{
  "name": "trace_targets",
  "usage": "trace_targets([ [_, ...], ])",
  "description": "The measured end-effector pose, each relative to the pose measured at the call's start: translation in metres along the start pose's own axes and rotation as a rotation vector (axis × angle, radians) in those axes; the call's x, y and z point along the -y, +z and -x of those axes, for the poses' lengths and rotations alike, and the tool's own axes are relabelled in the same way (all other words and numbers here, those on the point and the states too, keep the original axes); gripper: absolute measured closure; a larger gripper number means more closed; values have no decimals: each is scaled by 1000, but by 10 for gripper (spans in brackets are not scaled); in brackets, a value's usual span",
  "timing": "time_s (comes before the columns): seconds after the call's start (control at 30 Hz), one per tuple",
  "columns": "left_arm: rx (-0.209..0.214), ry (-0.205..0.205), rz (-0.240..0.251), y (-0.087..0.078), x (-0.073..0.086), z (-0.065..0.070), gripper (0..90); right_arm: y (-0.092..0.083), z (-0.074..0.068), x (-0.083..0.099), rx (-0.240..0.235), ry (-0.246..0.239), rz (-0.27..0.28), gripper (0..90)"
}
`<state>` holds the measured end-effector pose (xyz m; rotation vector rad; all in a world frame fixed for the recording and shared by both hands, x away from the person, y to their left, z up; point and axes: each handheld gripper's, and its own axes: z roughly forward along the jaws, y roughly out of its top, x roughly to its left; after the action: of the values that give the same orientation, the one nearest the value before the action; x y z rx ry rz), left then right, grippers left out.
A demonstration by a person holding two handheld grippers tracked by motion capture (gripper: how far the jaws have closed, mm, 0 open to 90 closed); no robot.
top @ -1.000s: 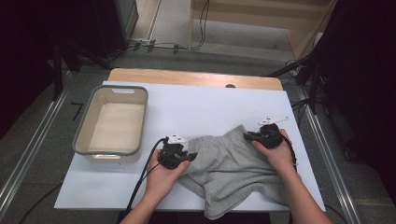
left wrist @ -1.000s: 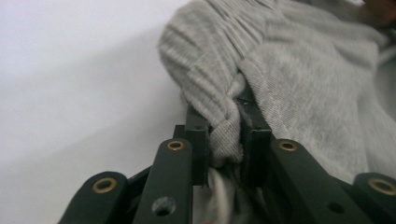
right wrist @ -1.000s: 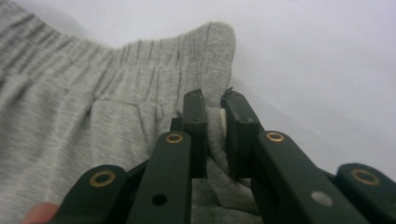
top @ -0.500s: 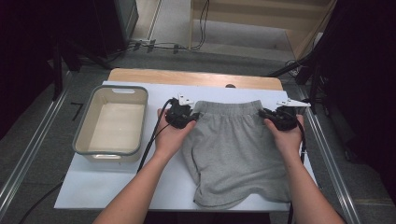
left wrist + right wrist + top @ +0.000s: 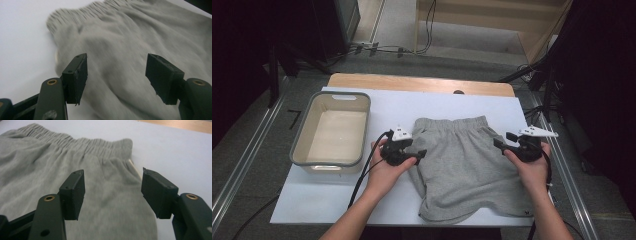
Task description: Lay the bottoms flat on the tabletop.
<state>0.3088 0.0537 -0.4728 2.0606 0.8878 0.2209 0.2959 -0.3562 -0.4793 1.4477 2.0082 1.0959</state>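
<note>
High view: grey shorts [image 5: 464, 167] spread flat on the white desk [image 5: 437, 102], waistband toward the far edge, leg hems near the person's side. Left hand-held gripper [image 5: 418, 154] at the shorts' left edge, right hand-held gripper [image 5: 501, 144] at the right edge, both a little below the waistband. Beige tub [image 5: 332, 131] to the left, well apart from the cloth, nothing visible inside.

Left gripper view: jaws released, just been opening, nothing pinched between them. Black pads [image 5: 77, 77] hovering over blurred grey fabric, with the gathered waistband [image 5: 82, 10] farther off and bare desk to the left.

Right gripper view: jaws likewise released, just been opening, no cloth caught between the pads [image 5: 75, 193]. Below them the side seam and a pale pocket edge [image 5: 133, 167], elastic waistband [image 5: 100, 143] beyond, white desk to the right.

Judged step: letting go after laying the shorts flat, then picking fresh grip points, probably for a fold. Worth doing well:
- Lift both hand-held grippers clear before moving sideways, so no pad drags a wrinkle in.
- Take matching points on the two edges, at equal height, to keep the fold square.
- Pinch both layers of cloth, not just the top one.
- Move both hands together, keeping the fabric lightly taut.
</note>
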Motion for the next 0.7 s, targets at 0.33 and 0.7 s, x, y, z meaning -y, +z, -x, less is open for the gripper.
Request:
trace_targets([
  [0.33,57,-23,-47,-19,56,25,349,-49,10,59,56,6,-42,398],
  [0.7,35,25,-97,-9,68,55,434,-72,-4,107,85,104,-143,444],
])
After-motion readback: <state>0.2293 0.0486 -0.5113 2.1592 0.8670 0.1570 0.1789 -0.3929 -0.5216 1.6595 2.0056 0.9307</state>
